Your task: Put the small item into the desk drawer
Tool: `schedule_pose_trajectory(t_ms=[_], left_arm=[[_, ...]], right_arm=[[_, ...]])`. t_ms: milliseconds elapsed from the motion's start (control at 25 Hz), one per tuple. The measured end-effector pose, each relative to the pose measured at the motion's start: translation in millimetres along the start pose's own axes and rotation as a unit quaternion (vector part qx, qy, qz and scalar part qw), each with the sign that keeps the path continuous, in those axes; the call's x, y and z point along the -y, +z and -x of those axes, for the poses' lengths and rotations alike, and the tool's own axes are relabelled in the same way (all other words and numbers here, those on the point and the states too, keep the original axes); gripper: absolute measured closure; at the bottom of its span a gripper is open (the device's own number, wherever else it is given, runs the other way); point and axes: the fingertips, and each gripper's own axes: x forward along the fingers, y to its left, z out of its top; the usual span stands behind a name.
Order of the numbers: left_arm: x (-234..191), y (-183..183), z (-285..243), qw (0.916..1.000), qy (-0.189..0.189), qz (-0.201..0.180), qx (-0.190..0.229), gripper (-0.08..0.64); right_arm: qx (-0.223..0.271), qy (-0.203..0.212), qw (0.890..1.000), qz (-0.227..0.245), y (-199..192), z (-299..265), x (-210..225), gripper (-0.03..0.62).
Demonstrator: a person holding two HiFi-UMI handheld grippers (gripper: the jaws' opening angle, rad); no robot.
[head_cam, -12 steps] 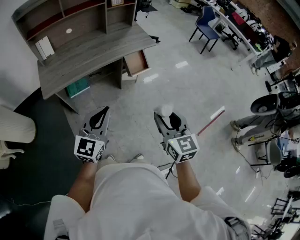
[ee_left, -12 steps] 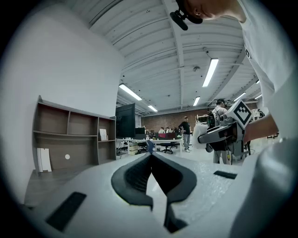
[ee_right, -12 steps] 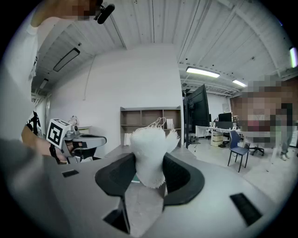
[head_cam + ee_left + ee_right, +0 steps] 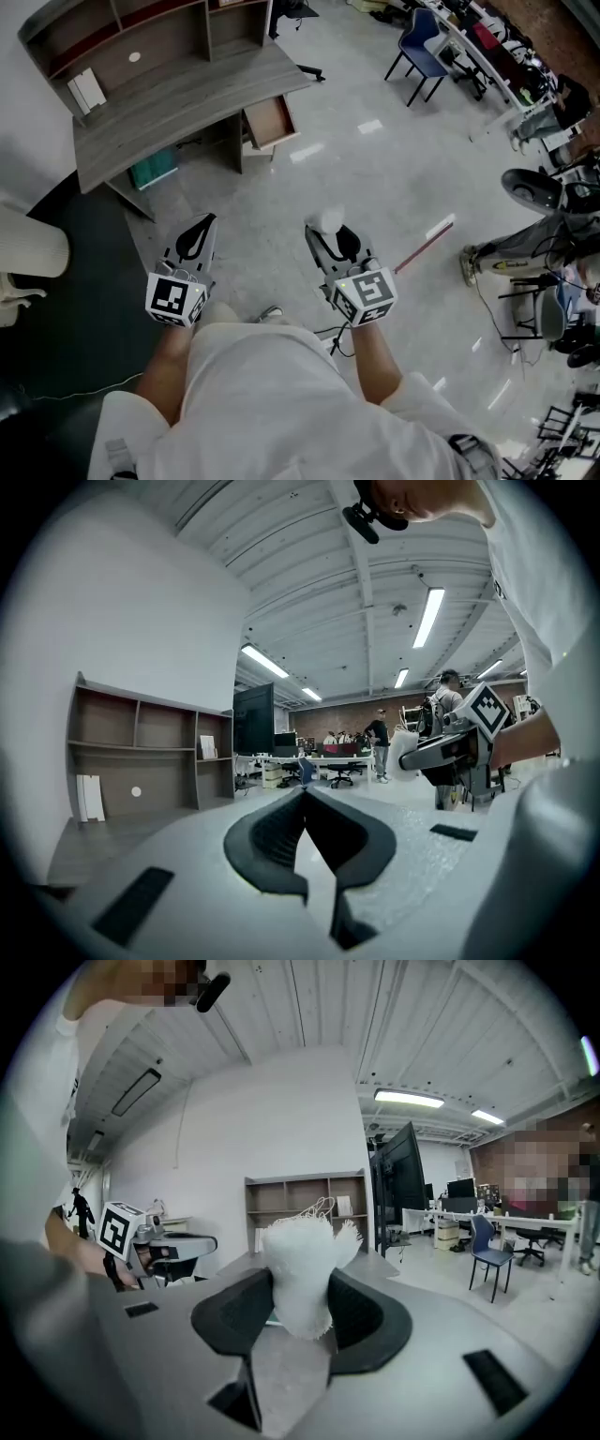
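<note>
A small white fluffy item (image 4: 302, 1269) is clamped between the jaws of my right gripper (image 4: 300, 1307); from the head view the fluffy item (image 4: 327, 221) pokes out past the tips of my right gripper (image 4: 331, 236), held over the floor. My left gripper (image 4: 198, 231) is shut with nothing in it, its jaw tips meeting in the left gripper view (image 4: 305, 794). The grey desk (image 4: 187, 94) stands ahead at upper left, and its drawer (image 4: 269, 120) is pulled open at the desk's right end. Both grippers are well short of the desk.
A wooden shelf unit (image 4: 122, 37) sits on the desk. A blue chair (image 4: 417, 47) and long worktables stand far right. A red-and-white stick (image 4: 424, 246) lies on the floor right of my right gripper. Floor machines (image 4: 525, 192) and cables crowd the right edge. Dark carpet (image 4: 66, 319) is at left.
The desk and floor have shifted slightly in the head view as the person steps forward. Both grippers hold the same pose, the right one still gripping the fluffy item.
</note>
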Motion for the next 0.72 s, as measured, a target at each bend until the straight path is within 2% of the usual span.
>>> schedule_pose_trajectory(t_ms=[160,320,520,720], left_arm=[[6.7,-10.8,-11.1,0.9999,0.004,0.006,-0.011,0.552],[7.8,-4.2,-33.3,0.9999,0.0,0.003,-0.013,0.552],[-11.7,-19.4,-74.7,0.9996,-0.014,0.015,-0.021,0.552],[-51.0,-37.5,-132.7,0.9983,-0.031,0.041,-0.029,0.552]], right_arm=[[-0.007,0.008,1.0,0.006,-9.6,0.7,13.5,0.418],[-0.016,0.012,1.0,-0.004,-13.5,-3.0,30.6,0.417],[-0.036,0.02,0.999,-0.01,-23.7,-40.6,42.1,0.417],[-0.063,0.011,0.998,-0.017,-22.6,-97.1,71.2,0.418]])
